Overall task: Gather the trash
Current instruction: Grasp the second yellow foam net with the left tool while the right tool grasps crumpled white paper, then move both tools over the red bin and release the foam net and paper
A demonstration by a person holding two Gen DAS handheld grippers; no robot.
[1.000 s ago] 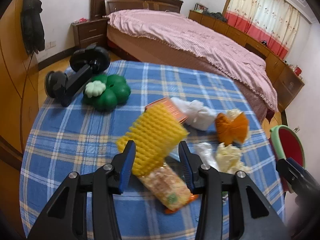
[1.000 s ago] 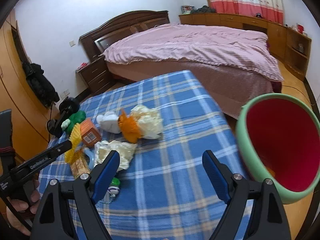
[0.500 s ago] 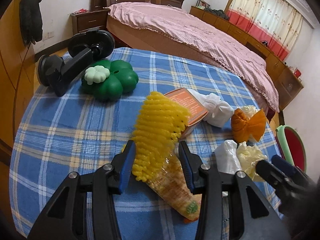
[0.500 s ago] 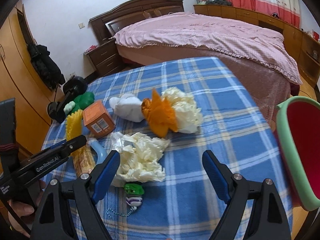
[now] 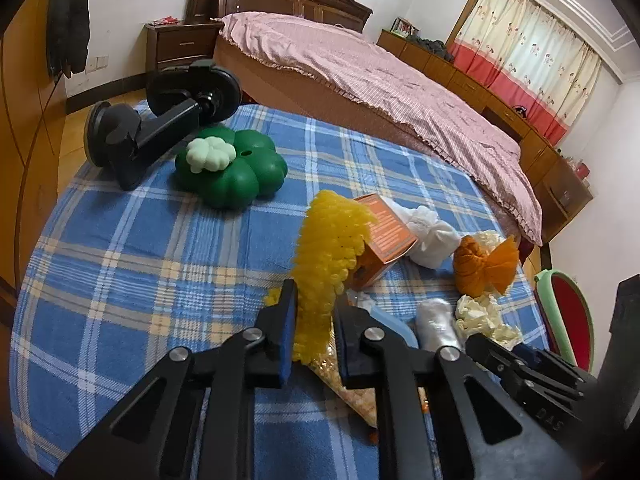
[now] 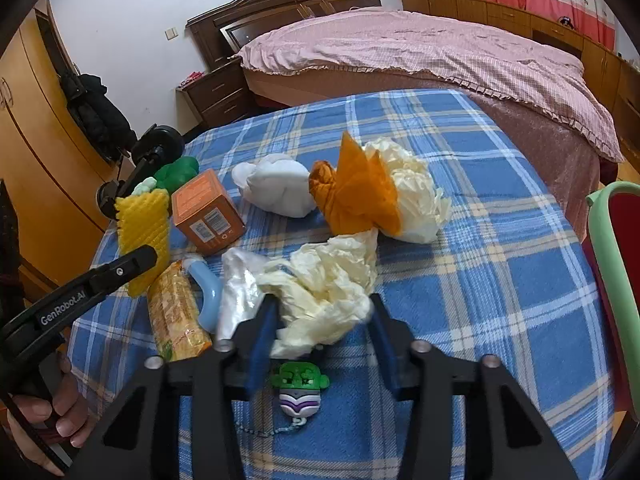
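**Table** [image 6: 500,208], blue plaid cloth, by bed – holds everything; trash sits bunched toward near/centre, keepers pushed to far-left corner.

**L gripper** [image 5: 314,332] – clenched on yellow foam net [image 5: 330,248], near end pinched between pads. Net stands up off cloth, so grip is at the low end, prob. to lift it whole w/o dragging neighbours.

**R gripper** [image 6: 322,328] – jaws closing round cream crumpled paper [image 6: 324,280]; wad sits between fingers, bulging past both sides; pads look just at its flanks, not yet biting. Approach is from above/near edge, since soft wad squashes best side-on.

**Other trash, on cloth:**
- orange carton [image 6: 208,210], tipped on edge, touching net.
- snack wrapper [image 6: 176,316], flat, partly under net's near end.
- clear plastic bag [image 6: 236,292], just left of cream wad.
- white wad [image 6: 278,186]; orange paper [image 6: 356,196] w/ second cream wad [image 6: 416,196] against it – farther back, for later passes.
- pale blue curved piece [image 6: 208,292], btwn wrapper & bag; kind unclear.

**Bin** [image 6: 604,264], green rim, red inside – off table's right edge, below cloth level; R side nearest, so drop is short.

**Prob. not trash:** green clover item [image 5: 232,168], black suction mount [image 5: 160,120], small green/purple keychain [image 6: 300,390] right under R gripper – risk of snagging chain w/ wad.
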